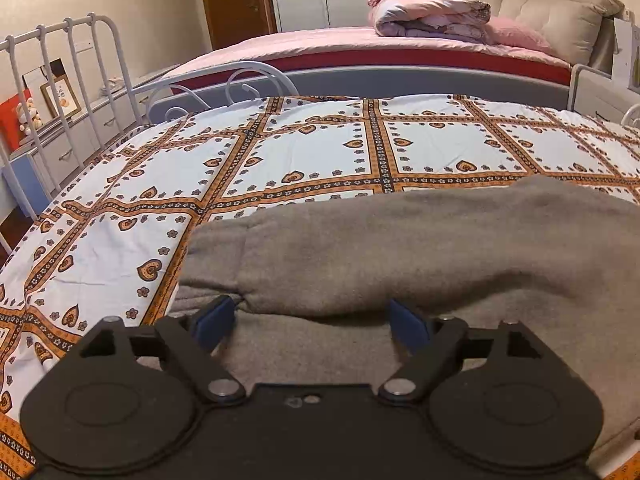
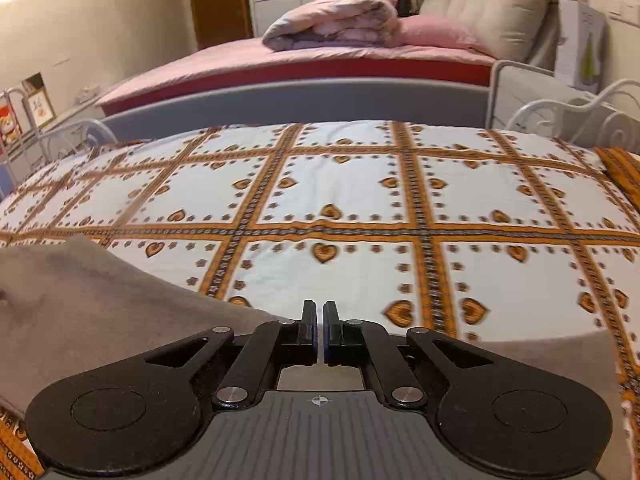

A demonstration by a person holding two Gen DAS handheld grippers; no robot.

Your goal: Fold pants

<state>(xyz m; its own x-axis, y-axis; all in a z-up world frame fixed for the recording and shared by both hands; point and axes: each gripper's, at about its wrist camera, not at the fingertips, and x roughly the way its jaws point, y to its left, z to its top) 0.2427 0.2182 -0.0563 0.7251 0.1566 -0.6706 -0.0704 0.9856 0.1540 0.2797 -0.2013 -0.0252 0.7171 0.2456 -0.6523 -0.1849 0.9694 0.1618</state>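
Note:
The grey fleece pants (image 1: 400,248) lie on the patterned bedspread (image 1: 280,160), with a leg folded over the lower layer and its cuff at the left. My left gripper (image 1: 312,320) is open, its blue pads either side of the folded leg's near edge, low over the fabric. In the right wrist view the pants (image 2: 80,304) lie at the lower left and pass under the gripper. My right gripper (image 2: 320,332) is shut with the jaws almost touching; no cloth shows between the tips.
A white metal bed frame (image 1: 80,60) rises at the left and a curled rail (image 2: 580,108) at the right. Behind stands a pink bed (image 1: 320,40) with a folded quilt (image 2: 336,20) and cushions. Drawers and pictures (image 1: 56,96) line the left wall.

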